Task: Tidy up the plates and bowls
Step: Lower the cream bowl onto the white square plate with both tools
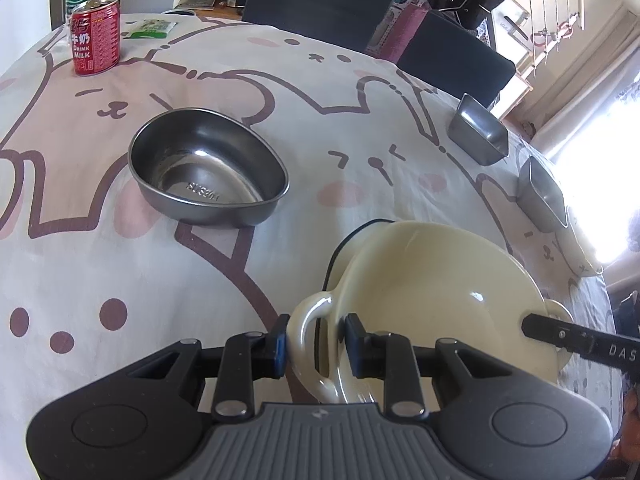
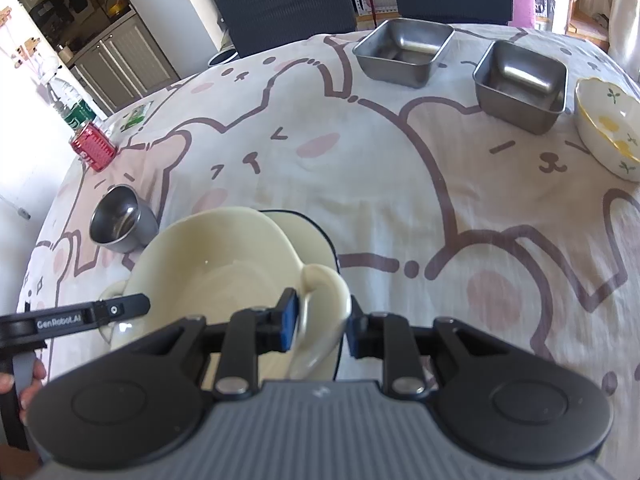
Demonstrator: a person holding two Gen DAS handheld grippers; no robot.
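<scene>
Left gripper (image 1: 316, 346) clamps one handle of cream bowl (image 1: 440, 280); right gripper (image 2: 322, 328) straddles opposite handle, grip unclear; bowl sits over plate (image 2: 308, 232).

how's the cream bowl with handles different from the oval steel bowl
The cream bowl is glossy ceramic with a loop handle on each side; the oval steel bowl is bare metal with no handles. The cream bowl has the left tongs and right tongs around its handles and sits over a cream plate; the steel bowl stands alone on the tablecloth. Both are upright and empty.
</scene>
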